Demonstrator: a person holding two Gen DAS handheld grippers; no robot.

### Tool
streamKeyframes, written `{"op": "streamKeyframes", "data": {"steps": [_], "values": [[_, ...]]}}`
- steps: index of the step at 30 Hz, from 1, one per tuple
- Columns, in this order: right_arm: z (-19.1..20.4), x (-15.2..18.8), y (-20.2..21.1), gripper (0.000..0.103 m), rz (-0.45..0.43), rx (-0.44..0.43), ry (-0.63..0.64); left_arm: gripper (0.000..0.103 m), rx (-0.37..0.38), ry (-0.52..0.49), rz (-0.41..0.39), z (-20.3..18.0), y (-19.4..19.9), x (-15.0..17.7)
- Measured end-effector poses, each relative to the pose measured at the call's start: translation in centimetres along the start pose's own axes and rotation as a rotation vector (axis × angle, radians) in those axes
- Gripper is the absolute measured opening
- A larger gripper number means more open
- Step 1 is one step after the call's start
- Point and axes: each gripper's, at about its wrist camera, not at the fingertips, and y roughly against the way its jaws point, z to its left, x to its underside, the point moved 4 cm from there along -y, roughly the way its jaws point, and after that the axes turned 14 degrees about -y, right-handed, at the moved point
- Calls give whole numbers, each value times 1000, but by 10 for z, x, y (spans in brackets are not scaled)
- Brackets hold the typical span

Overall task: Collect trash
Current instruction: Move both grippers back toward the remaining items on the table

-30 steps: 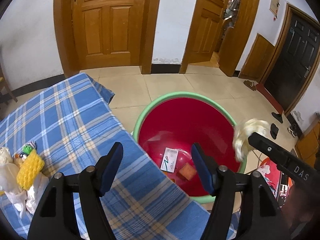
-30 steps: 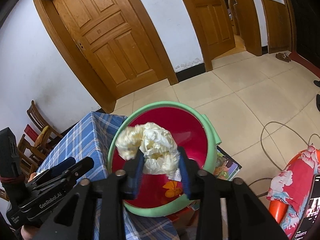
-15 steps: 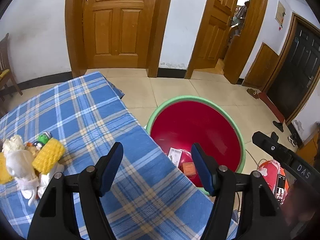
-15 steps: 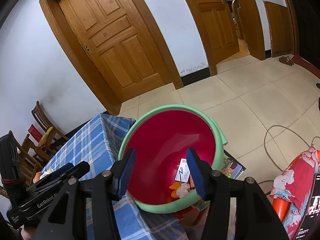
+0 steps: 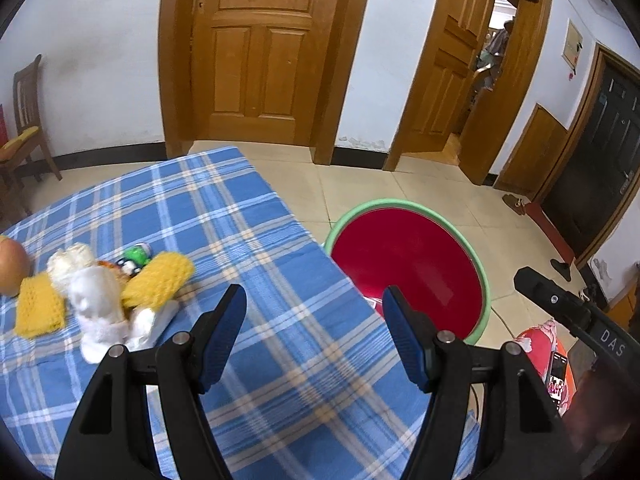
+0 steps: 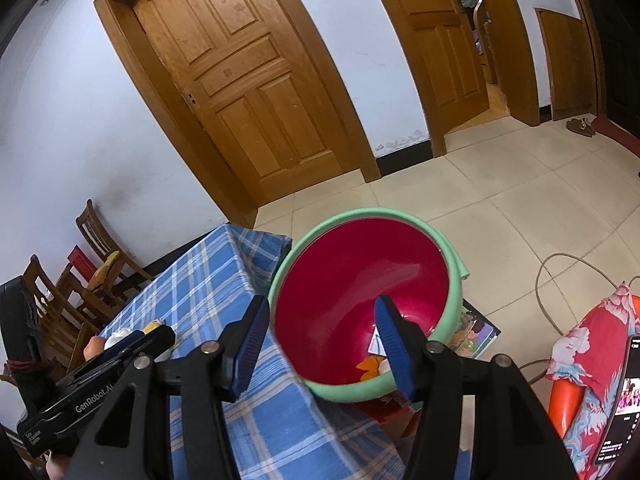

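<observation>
A red basin with a green rim [image 5: 408, 264] [image 6: 360, 280] stands on the floor beside the table's right edge; a white card and orange scraps [image 6: 374, 354] lie in its bottom. A heap of trash lies on the blue plaid tablecloth [image 5: 240, 240] at the left: yellow foam nets [image 5: 158, 280], white crumpled wrappers [image 5: 96, 304], a small green item [image 5: 136, 255]. My left gripper [image 5: 314, 312] is open and empty above the cloth, right of the heap. My right gripper [image 6: 320, 320] is open and empty above the basin.
An orange fruit [image 5: 12, 266] lies at the table's left edge. Wooden chairs [image 6: 100, 256] stand by the wall. A red flowered object [image 6: 592, 364] and a cable [image 6: 568, 280] lie on the tiled floor right of the basin. Wooden doors [image 5: 260, 52] are behind.
My right gripper opened and the crumpled white wad it held dropped into the basin. My left gripper swung left over the table, bringing the trash heap more into view.
</observation>
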Motion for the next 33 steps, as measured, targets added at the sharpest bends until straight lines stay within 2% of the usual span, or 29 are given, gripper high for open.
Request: {"op": "streamKeyframes", "data": {"steps": [16,33], "values": [[32,27,7,61,35,-54,56,70,-77,74,-37,44,44,23],[65,54,-6,61,90,-82,107,70,-185,179,-63,108,82,52]]}}
